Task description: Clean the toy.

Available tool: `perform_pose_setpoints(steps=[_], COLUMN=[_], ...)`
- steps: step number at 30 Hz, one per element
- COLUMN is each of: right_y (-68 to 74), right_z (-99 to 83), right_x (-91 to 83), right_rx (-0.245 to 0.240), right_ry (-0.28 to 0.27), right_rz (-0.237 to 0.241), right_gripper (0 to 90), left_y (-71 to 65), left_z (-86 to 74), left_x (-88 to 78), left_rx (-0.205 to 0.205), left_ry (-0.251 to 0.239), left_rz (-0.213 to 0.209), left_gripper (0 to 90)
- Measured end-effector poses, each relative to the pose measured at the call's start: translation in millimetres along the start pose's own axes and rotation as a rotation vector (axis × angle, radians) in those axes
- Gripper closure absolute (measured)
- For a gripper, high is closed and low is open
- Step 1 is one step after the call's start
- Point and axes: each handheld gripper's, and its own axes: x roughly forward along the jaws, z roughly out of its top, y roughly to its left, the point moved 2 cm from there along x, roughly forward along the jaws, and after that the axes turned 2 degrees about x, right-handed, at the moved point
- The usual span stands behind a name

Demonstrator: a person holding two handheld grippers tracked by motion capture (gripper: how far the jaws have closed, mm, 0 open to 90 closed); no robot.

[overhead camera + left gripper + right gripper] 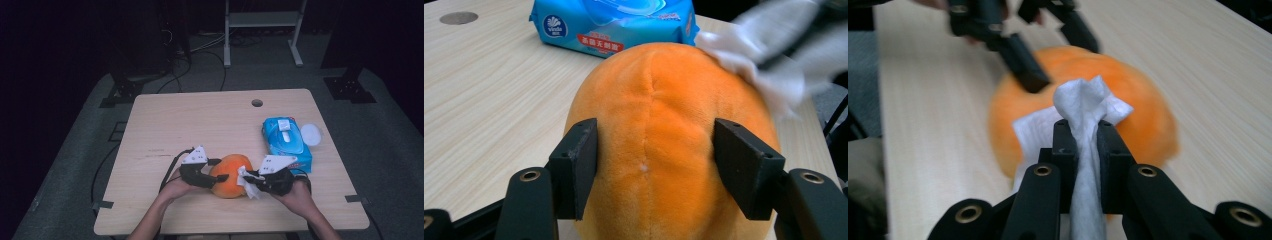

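Your left tool reaches in level from the left, its jaws clamped on the sides of the orange plush toy, which sits on the worktop near its front edge. Your right tool comes in from the right, pinching a white wipe against the toy.

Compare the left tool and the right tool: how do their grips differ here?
The left tool has its jaws spread wide around the orange plush toy; the right tool has its jaws nearly together, pinching a white wipe. The left tool steadies the toy from one side, while the right tool presses the wipe against the other. Both are black, hand-held and low over the table.
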Motion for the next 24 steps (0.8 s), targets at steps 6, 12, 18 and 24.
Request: perform_pose_setpoints(steps=[6,12,18,24], right_y=[-23.3,-28.4,-35.6,-38.0], right_z=[-13.3,-20.3,-17.1,-18.0], right_x=[0.2,2.6,4.7,7.7], right_rx=[0.076,0.107,0.182,0.211], right_ry=[0.018,0.045,-0.026,-0.025], right_rz=[-0.033,-0.024,0.011,0.023], right_gripper=[80.7,80.7,80.6,80.6], left_y=[0.3,-3.2,-12.4,-8.3], left_z=[0.1,0.4,0.9,1.2], left_x=[0.4,2.0,5.9,4.4], left_rx=[0.007,0.023,0.075,0.060], left_ry=[0.005,0.007,0.006,0.008], left_rz=[0.001,-0.013,-0.067,-0.035], left_gripper=[36.5,36.7,36.9,35.8])
